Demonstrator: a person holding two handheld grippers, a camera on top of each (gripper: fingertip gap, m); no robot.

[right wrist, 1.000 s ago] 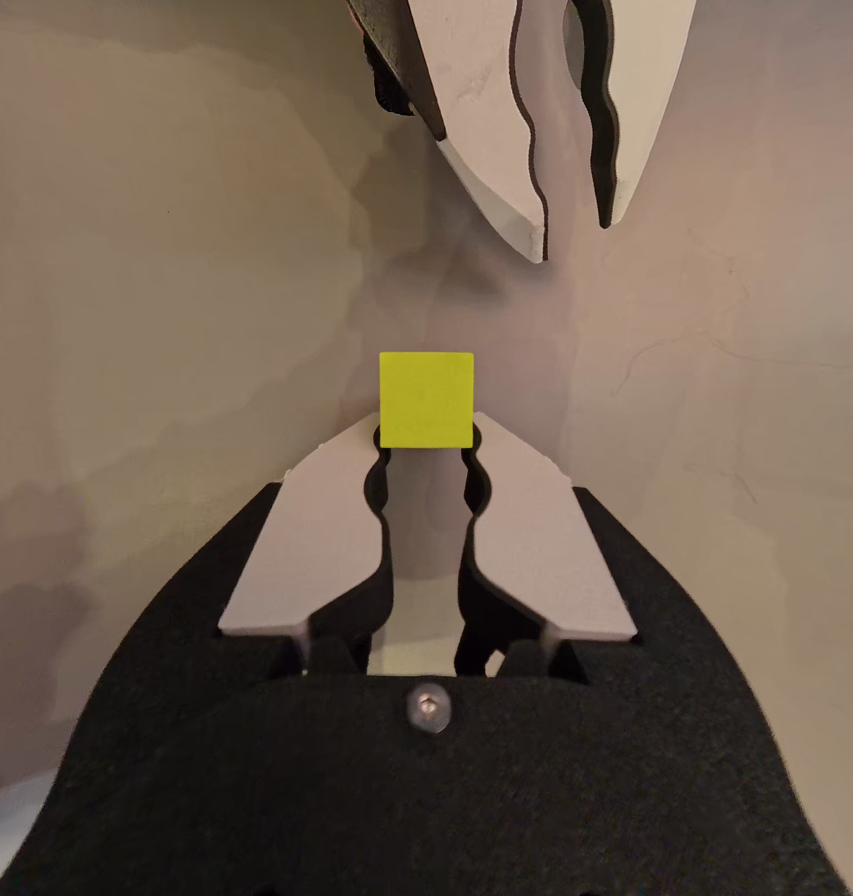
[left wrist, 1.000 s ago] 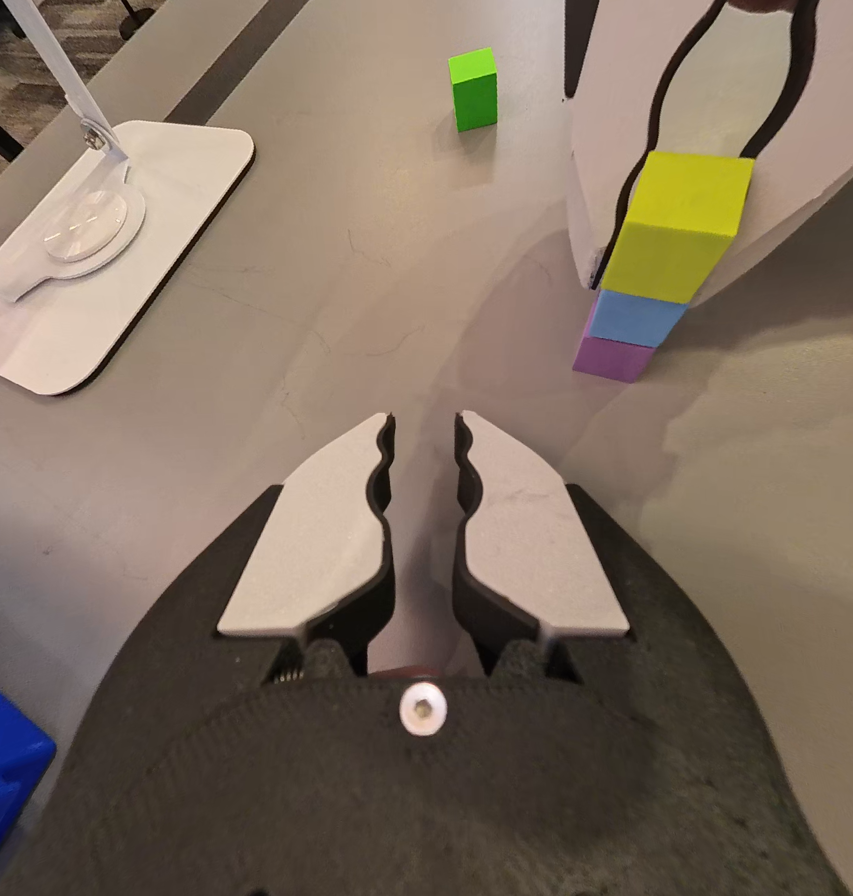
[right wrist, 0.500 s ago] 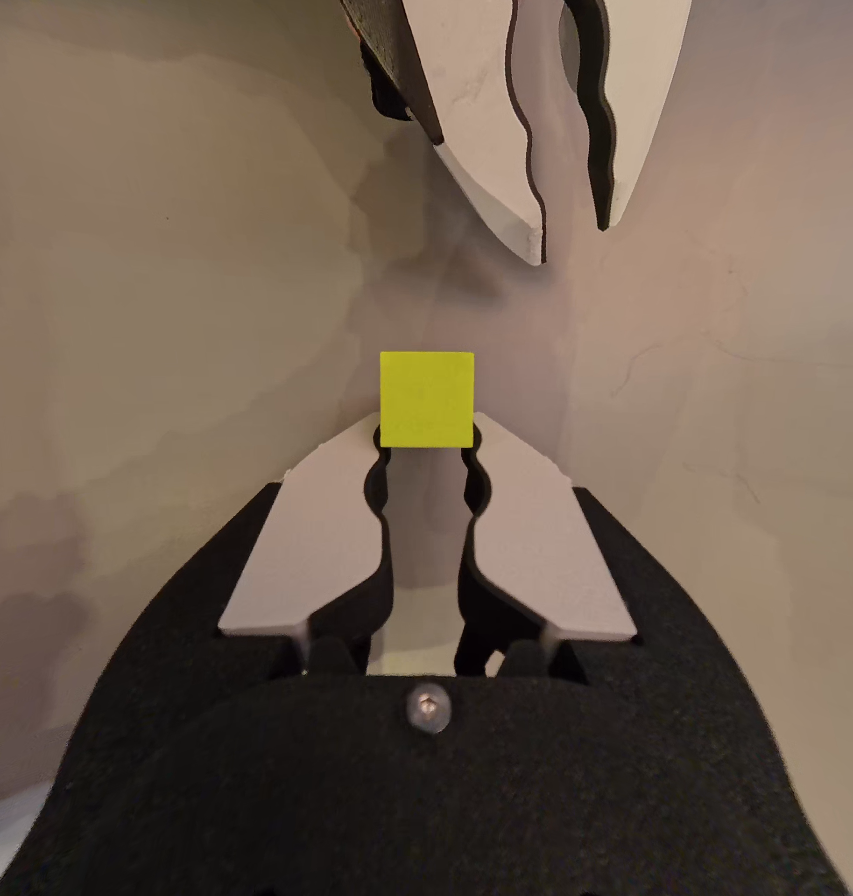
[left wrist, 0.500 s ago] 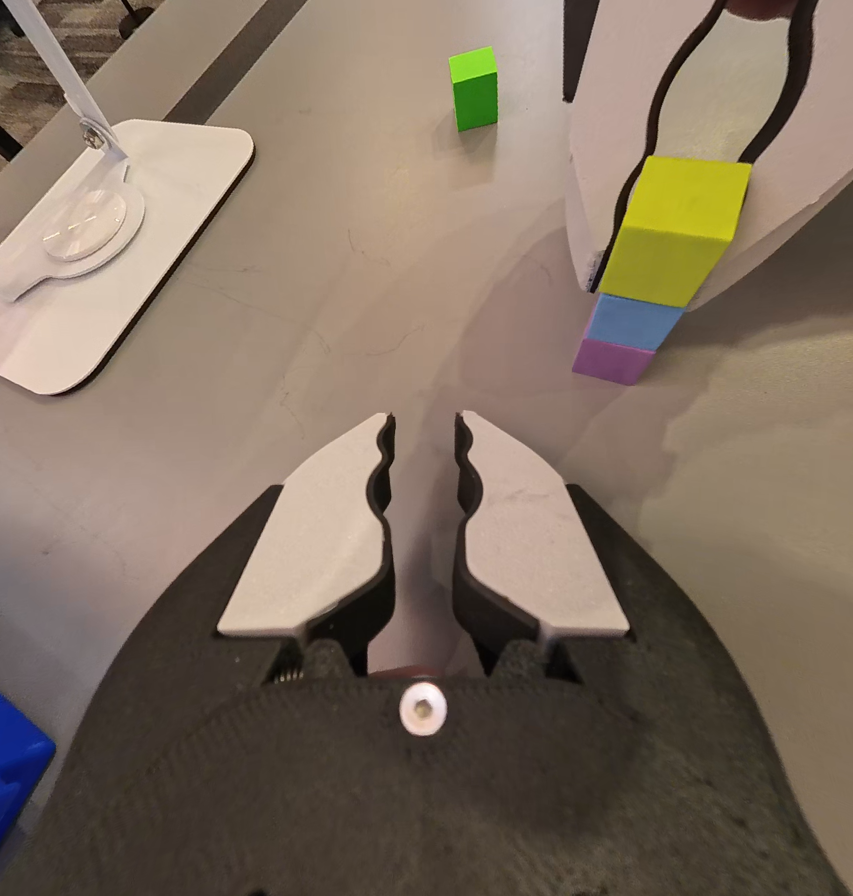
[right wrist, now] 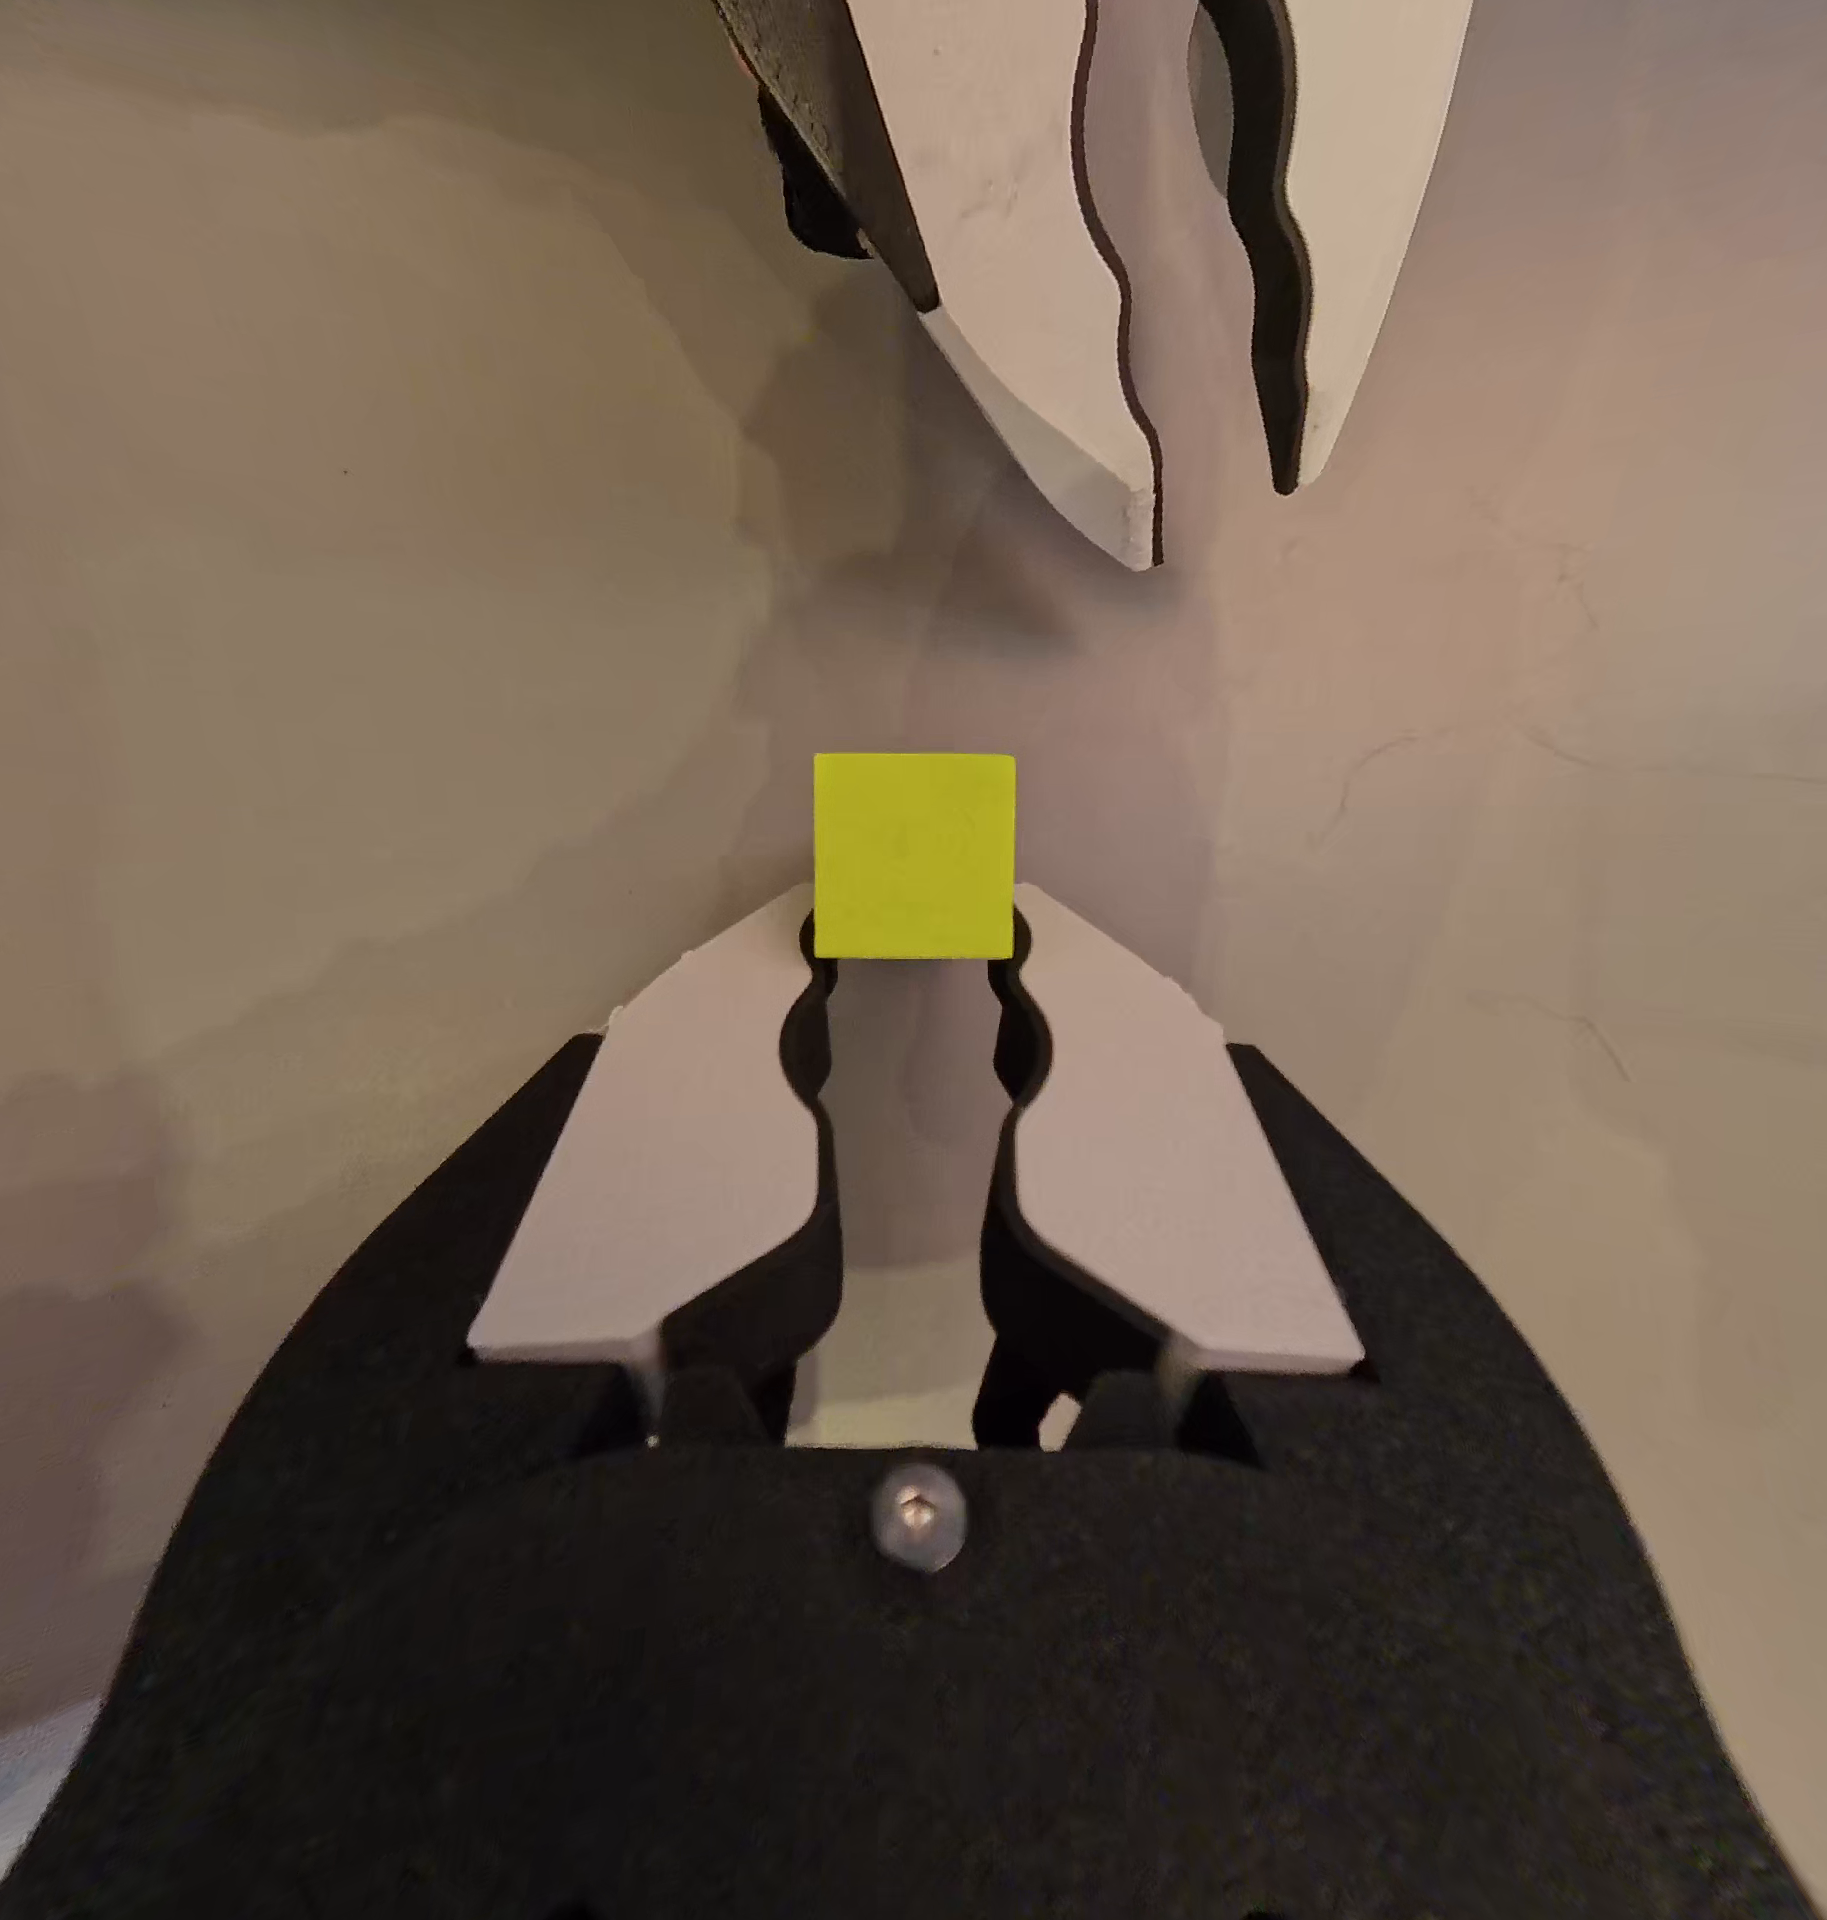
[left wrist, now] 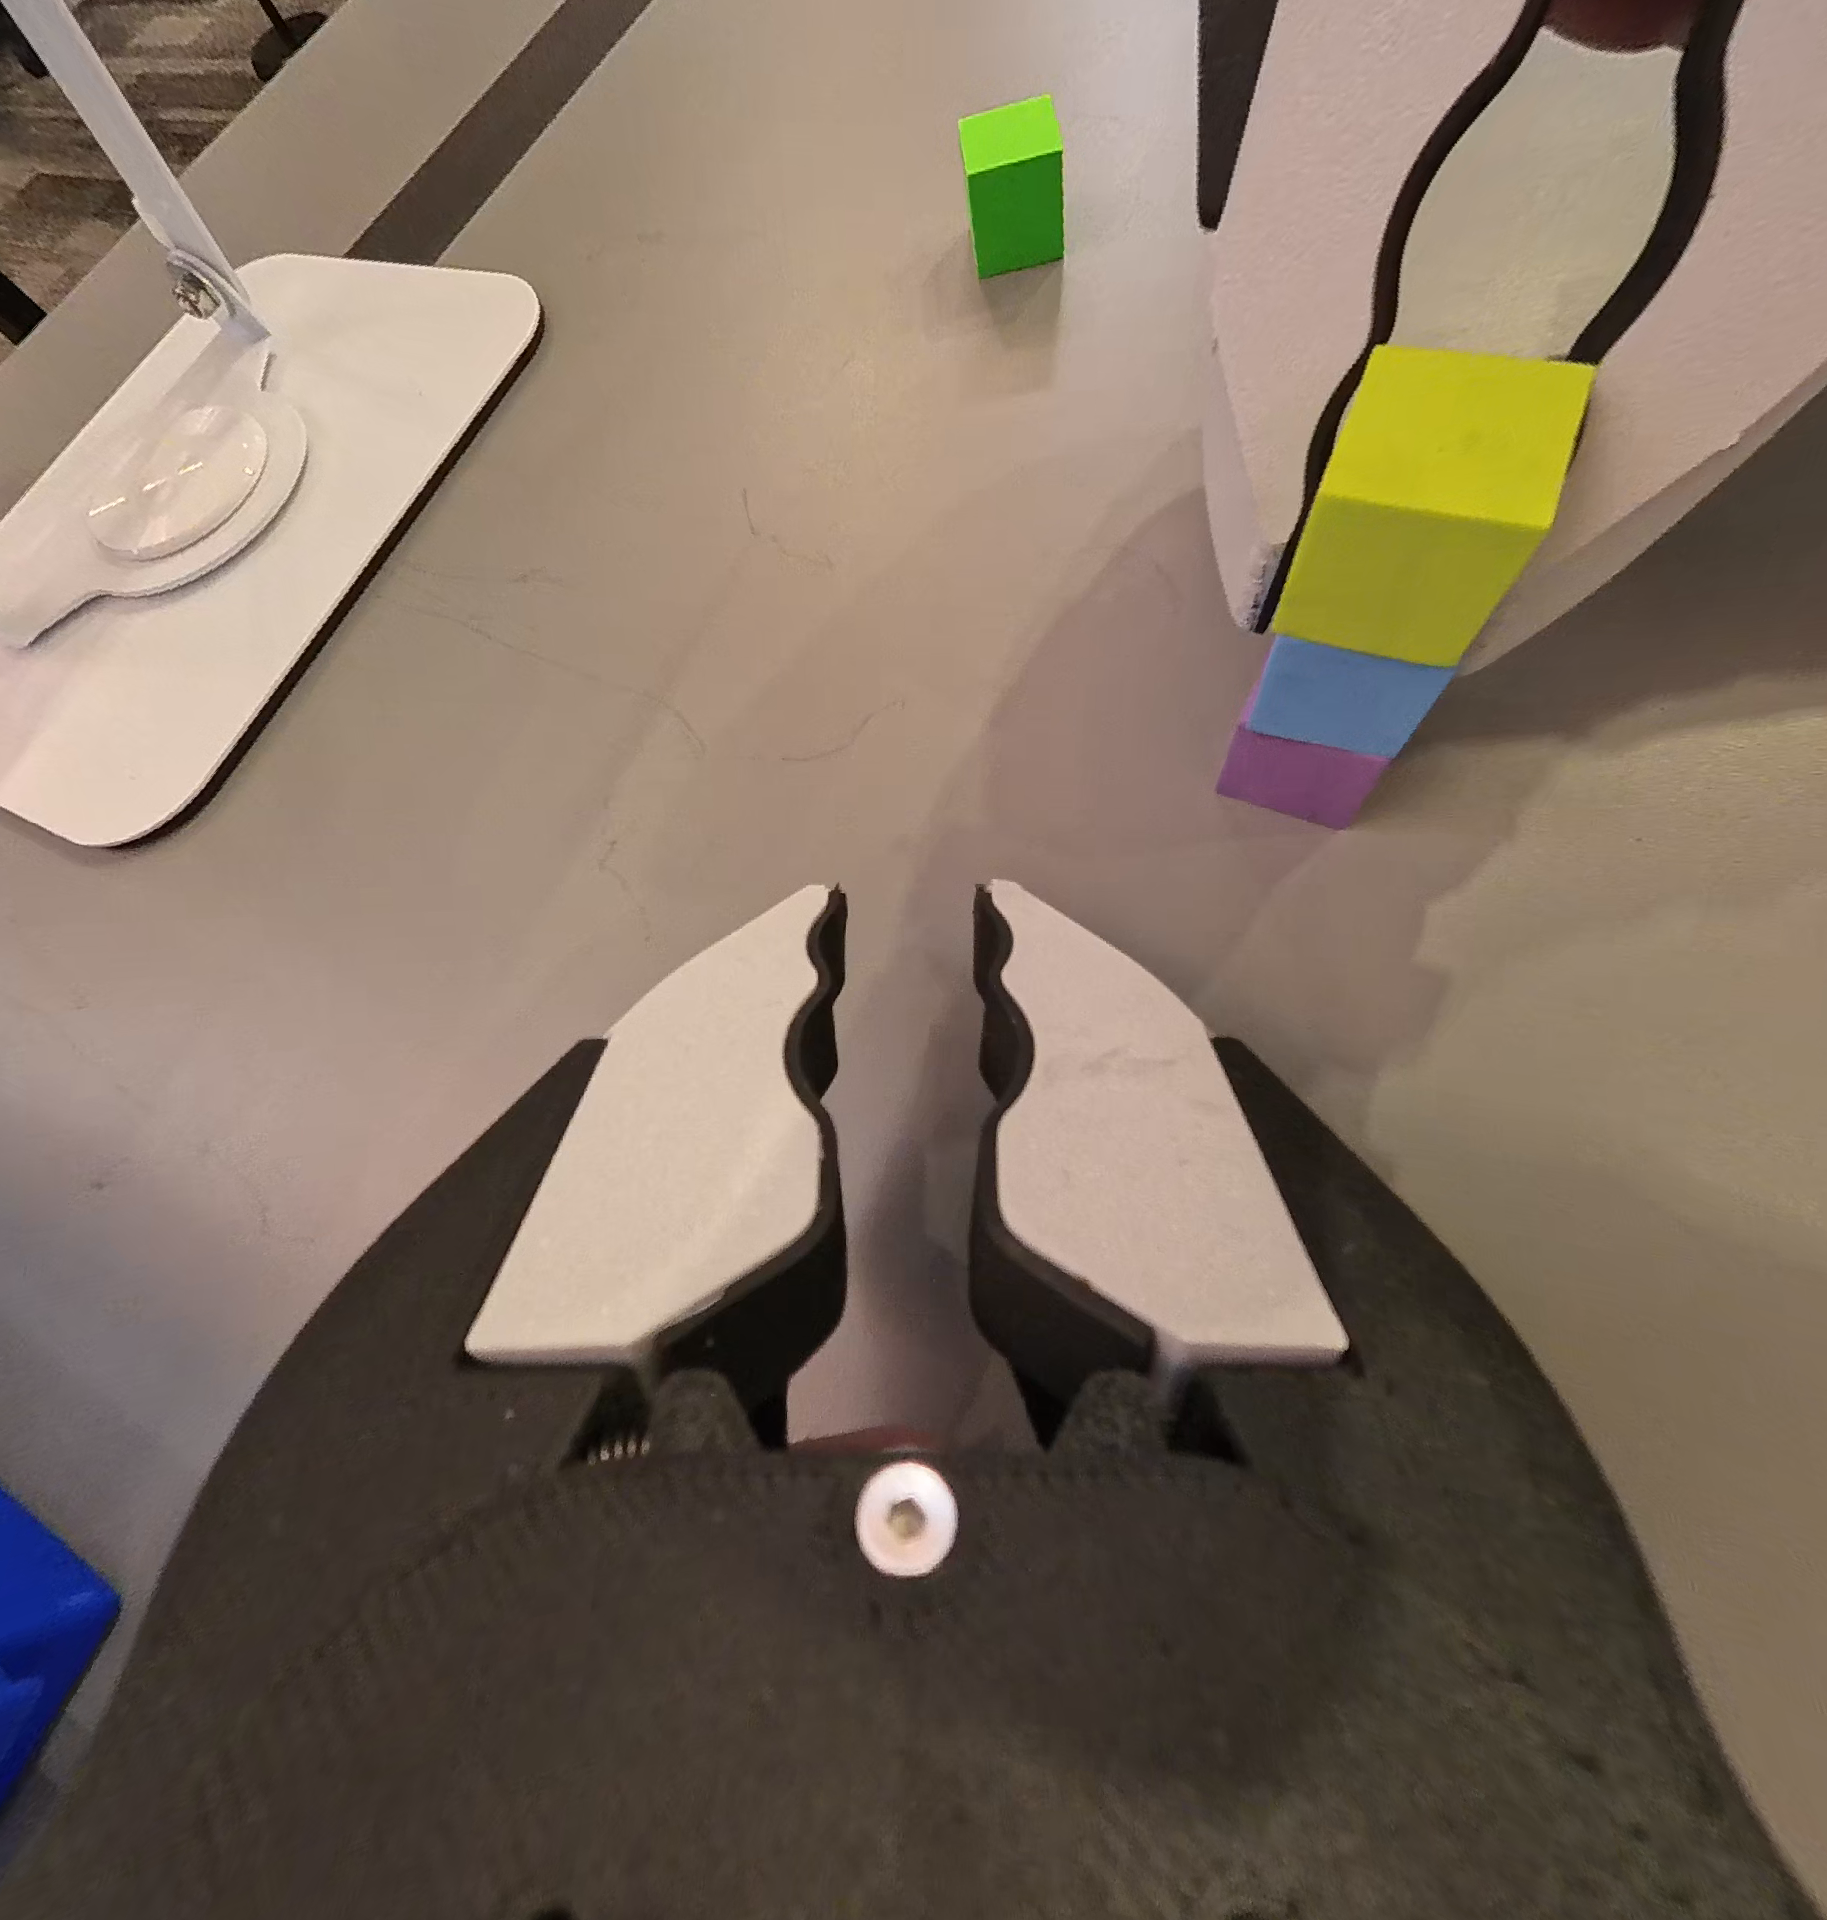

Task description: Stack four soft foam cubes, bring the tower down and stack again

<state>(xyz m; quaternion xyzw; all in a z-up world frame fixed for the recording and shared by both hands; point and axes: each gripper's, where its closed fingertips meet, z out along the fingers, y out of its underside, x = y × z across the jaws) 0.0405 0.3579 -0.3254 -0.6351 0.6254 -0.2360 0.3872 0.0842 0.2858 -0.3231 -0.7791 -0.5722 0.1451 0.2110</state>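
Note:
My right gripper (right wrist: 914,906) is shut on a yellow foam cube (right wrist: 914,854); both pads press its sides. In the left wrist view the yellow cube (left wrist: 1428,499) sits on top of a blue cube (left wrist: 1345,696), which rests on a purple cube (left wrist: 1298,774), forming a slightly staggered tower on the grey table (left wrist: 680,623). A green cube (left wrist: 1013,197) stands alone farther back. My left gripper (left wrist: 909,894) is open and empty, hovering over bare table to the left of the tower; it also shows in the right wrist view (right wrist: 1215,520) beyond the yellow cube.
A white stand base (left wrist: 213,582) with a clear disc and a slanted arm lies at the left edge of the table. A blue box corner (left wrist: 5,1662) shows at the lower left. The table's far edge runs along the upper left. There is about 9 cm between the tips of the two grippers.
The yellow cube in my right gripper has sunk very slightly toward the blue cube. My left gripper has stayed still and open.

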